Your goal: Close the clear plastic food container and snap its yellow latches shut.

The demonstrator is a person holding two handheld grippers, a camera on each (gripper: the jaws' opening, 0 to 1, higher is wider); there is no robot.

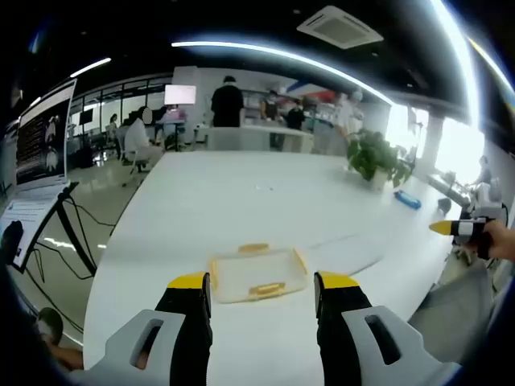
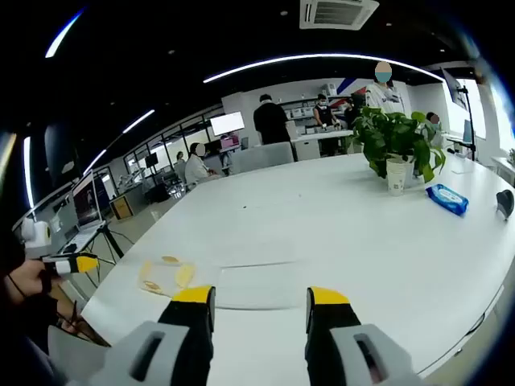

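A: Left gripper view: what is seen of the left hand-held gripper [image 1: 263, 283]?

B: Its two yellow-tipped jaws are spread wide apart and nothing is held between them. The clear plastic food container [image 1: 257, 273] is seen lying flat on the white bench [image 1: 241, 201], just beyond the jaw tips, toward 12 o'clock from them.

A: And the yellow latches?

B: One yellow latch [image 1: 268, 288] is seen on the near edge and another [image 1: 253, 248] on the far edge. Whether they are snapped shut cannot be told.

A: Is anything else noted there?

B: The right hand-held gripper [image 1: 445, 228] is seen at 3 o'clock, held in a hand [image 1: 500, 240], well apart from the container. A potted plant [image 1: 376, 158] and a blue packet [image 1: 407, 199] are seen at 2 o'clock on the bench.

A: What is shown in the right gripper view?

B: The right hand-held gripper [image 2: 261, 297] is likewise wide open and empty. The container [image 2: 166, 276] is seen at 10 o'clock from its jaws, near the bench's [image 2: 338, 241] edge. The left hand-held gripper [image 2: 80, 263] is seen at 9 o'clock. The plant [image 2: 394, 145] and packet [image 2: 447, 199] are seen at 2 o'clock.
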